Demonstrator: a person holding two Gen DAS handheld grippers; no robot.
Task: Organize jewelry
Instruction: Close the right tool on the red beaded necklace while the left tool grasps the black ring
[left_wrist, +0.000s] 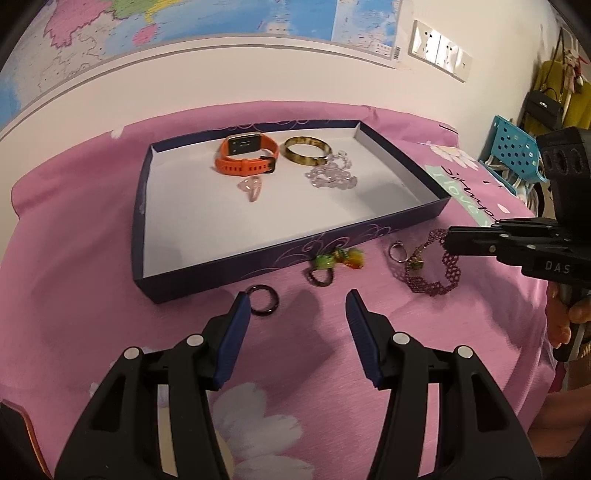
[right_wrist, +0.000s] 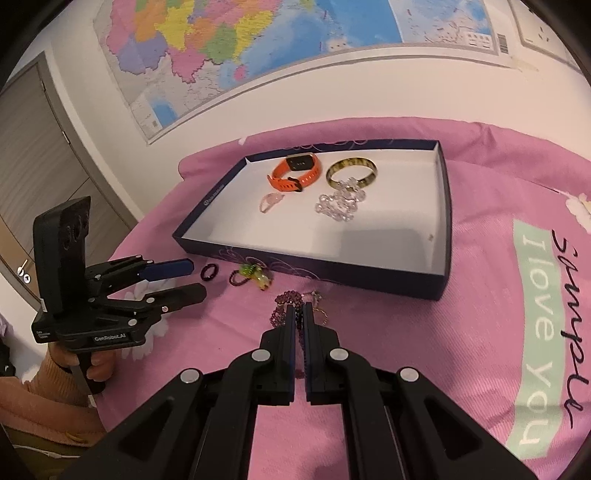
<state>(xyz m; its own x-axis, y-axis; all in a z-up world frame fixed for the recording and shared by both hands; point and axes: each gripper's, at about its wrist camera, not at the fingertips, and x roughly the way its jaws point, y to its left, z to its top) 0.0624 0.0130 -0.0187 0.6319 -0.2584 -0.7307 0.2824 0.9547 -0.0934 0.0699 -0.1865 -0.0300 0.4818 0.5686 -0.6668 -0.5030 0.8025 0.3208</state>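
At the centre of the right wrist view, the purple beaded bracelet (right_wrist: 286, 308) lies on the pink cloth (right_wrist: 461, 332) just below the near wall of the dark blue box (right_wrist: 447, 206), its long axis running up and down the frame along the fingers. The right gripper (right_wrist: 300, 314) has its jaws nearly together, pinched on the bracelet's beads; one loop bulges out at the upper left of the fingertips, and the strand between the pads is mostly hidden. A small ring (right_wrist: 316, 295) and a gold charm sit at the tips, hard to make out.

In the left wrist view the bracelet (left_wrist: 432, 275) spreads at right centre, its right end covered by the right gripper (left_wrist: 448, 242). The left gripper (left_wrist: 297, 304) is wide open and holds nothing; a black ring (left_wrist: 263, 300) lies just beside its left fingertip, and a green and yellow charm bracelet (left_wrist: 332, 264) lies above the gap. Inside the box rest an orange watch (left_wrist: 246, 158), an amber bangle (left_wrist: 306, 156), clear beads (left_wrist: 332, 175) and a pink piece (left_wrist: 251, 186).
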